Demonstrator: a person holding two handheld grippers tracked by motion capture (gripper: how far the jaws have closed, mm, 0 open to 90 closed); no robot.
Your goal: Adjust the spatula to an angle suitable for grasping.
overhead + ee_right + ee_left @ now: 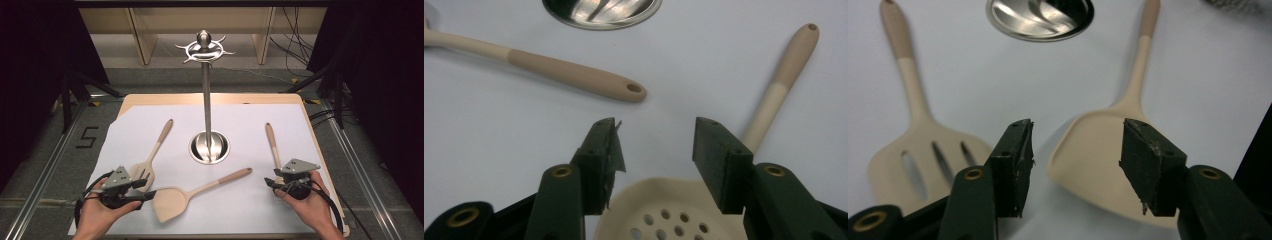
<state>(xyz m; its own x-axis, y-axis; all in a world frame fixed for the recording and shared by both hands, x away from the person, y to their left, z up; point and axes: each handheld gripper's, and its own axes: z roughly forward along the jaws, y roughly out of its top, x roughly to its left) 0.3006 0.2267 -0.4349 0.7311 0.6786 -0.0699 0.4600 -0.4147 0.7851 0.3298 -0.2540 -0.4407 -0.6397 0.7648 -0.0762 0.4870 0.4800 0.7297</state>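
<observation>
Your left gripper (146, 194) hovers with jaws apart over the solid spatula (172, 201) near the front edge, lined up to grab it; your right gripper (270, 183), likewise unclenched and empty, waits above the perforated spoon (674, 215); the hanging stand (206, 100) rises centrally, reachable from both sides.

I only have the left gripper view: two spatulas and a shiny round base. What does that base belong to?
Observer: It carries a tall metal stand with a ring of hooks on top, nothing hanging on it.
Operator: Any other utensil around?
Observer: Yes, a skimmer with small holes lies at the right, handle pointing away from you.
Operator: Where is the other hand's tool?
Observer: The right gripper is open, poised just over the skimmer's head.
</observation>
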